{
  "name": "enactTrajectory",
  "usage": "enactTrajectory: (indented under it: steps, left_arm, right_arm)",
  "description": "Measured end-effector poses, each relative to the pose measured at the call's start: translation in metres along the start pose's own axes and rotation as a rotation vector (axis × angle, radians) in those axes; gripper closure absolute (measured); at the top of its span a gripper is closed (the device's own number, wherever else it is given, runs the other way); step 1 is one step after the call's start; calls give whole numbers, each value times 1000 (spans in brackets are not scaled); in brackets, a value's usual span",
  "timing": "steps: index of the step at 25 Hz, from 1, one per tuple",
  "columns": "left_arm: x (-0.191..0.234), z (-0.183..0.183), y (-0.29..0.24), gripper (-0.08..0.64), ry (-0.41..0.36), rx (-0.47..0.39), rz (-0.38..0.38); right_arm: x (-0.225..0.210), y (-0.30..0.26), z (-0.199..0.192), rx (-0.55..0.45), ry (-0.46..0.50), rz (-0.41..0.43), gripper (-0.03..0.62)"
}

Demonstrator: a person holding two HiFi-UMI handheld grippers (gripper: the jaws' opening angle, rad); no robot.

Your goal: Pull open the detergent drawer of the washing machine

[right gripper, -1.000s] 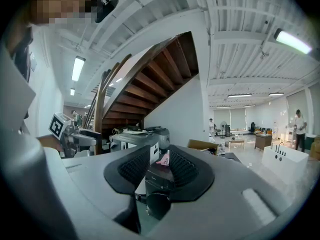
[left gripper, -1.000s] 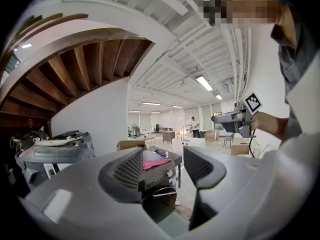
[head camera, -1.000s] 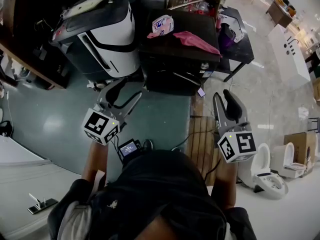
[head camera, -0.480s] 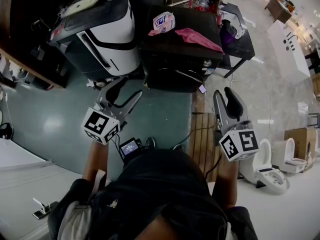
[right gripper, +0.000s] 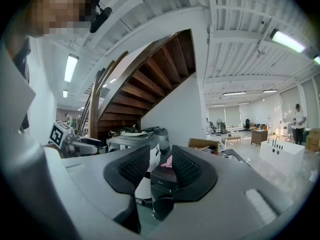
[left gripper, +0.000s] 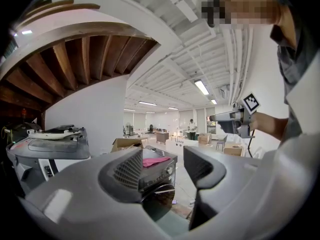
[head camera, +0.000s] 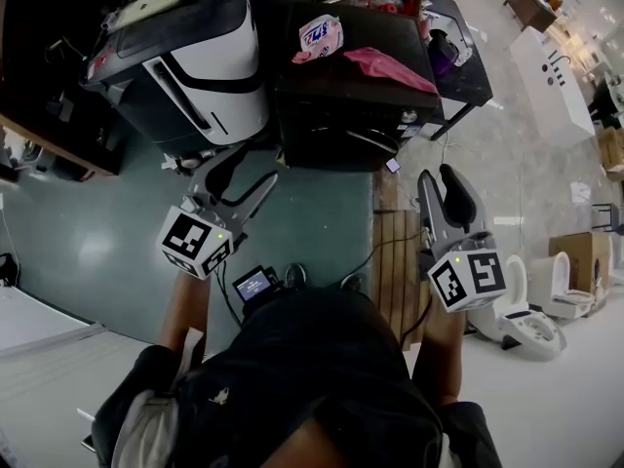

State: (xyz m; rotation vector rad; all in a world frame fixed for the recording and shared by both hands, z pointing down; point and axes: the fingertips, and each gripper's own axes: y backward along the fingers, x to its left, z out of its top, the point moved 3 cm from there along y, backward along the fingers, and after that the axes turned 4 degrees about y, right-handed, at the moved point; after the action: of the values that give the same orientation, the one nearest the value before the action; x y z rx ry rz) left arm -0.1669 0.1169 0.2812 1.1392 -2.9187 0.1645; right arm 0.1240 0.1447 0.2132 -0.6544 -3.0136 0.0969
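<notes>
The left gripper (head camera: 253, 169) and right gripper (head camera: 438, 175) both hold their jaws apart on nothing, the right's gap narrower. The black washing machine (head camera: 341, 115) stands just beyond and between them, untouched. Its drawer is too dark to pick out. The print on the packet (head camera: 320, 35) on top is unreadable. Bare green floor (head camera: 312, 222) lies nearer.

cloth (head camera: 388, 68) on washing machine (head camera: 331, 125) | appliance (head camera: 195, 66) left of it
</notes>
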Motion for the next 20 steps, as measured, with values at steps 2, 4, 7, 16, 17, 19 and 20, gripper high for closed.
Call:
enactTrajectory:
  steps: [2,4,7,16,17,19,20]
  left_arm:
    - [6,-1,1,255,5,-6,-8]
    - [10,-4,-1,255,14,-12,-13]
    - [10,-7,-4,255,20,-13,-27]
    - [-3,-5,-22,255,14,-11,-17]
    - [-5,-4,-24,255,13,-11,-8]
    - [-9,-3,-28,255,13,-8,15]
    - [-11,-3,-31,255,13,-5,26]
  right_arm:
    - [7,-2,2,6,10,-8,472]
    - [10,-2,3,9,17,-17,472]
    - [9,-2,2,8,19,-30,472]
    - [-16,0,-4,10,5,-20,472]
    - [-20,-1,-5,10,2,-13,472]
    - [-28,-4,-6,8,-4,7,472]
    - [-33,-6,-6,4,-6,19,472]
